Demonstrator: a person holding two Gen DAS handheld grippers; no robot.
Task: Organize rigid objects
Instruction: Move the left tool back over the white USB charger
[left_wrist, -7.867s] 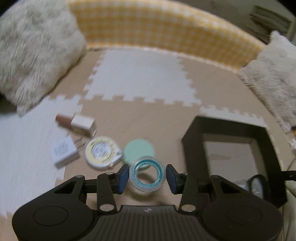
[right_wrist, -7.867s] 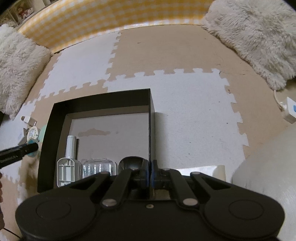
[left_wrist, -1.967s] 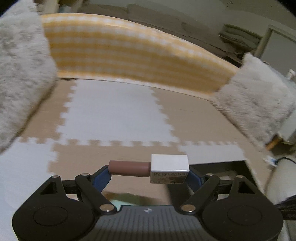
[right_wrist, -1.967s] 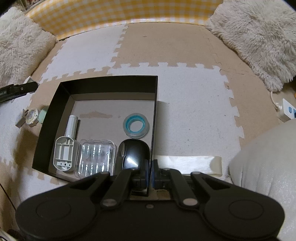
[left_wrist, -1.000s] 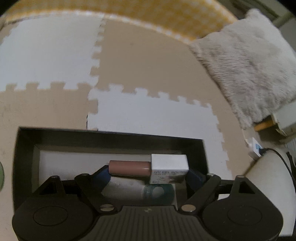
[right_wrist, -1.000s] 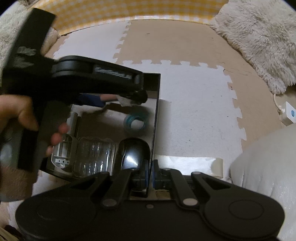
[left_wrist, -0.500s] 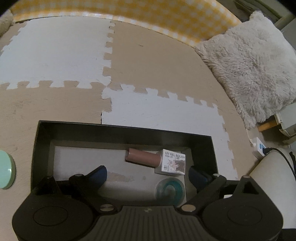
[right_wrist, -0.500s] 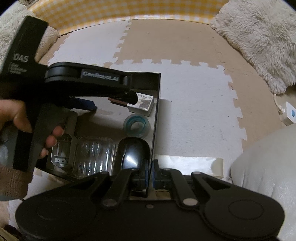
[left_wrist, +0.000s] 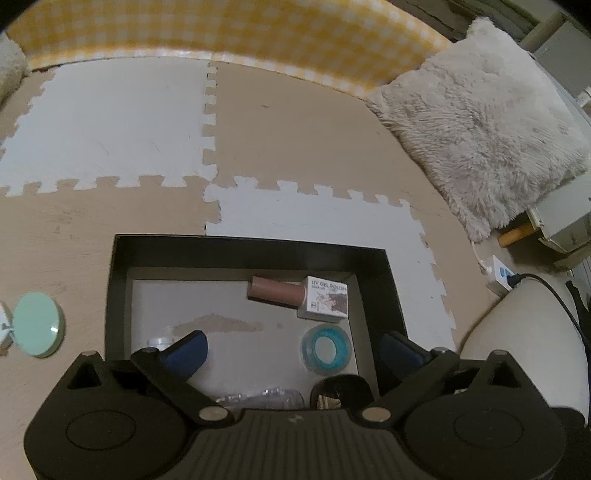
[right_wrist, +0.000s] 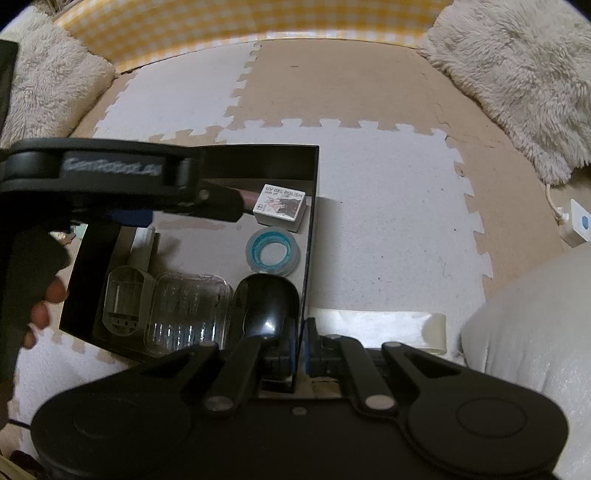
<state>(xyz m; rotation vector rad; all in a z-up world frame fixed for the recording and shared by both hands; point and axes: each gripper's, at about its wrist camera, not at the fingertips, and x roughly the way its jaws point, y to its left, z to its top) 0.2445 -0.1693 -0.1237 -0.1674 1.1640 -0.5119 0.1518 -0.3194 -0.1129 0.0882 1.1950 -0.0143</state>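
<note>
With the gel polish bottle (left_wrist: 300, 298) lying in the black box (left_wrist: 243, 245) at its 1 o'clock corner, the left gripper (left_wrist: 291, 349) hangs released above — placing looks finished. Right gripper (right_wrist: 300, 345) clenches the box wall. Next, I judge — the green round lid (left_wrist: 36, 324) at 9 o'clock.

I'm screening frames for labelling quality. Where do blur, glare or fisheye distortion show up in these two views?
Left wrist view: mostly sharp, dim warm light, fisheye bending of the black box. Right wrist view: the left hand-held gripper is motion-blurred, its lettering smeared; a small highlight sits on the black mouse; the gel polish bottle label stays readable.
</note>
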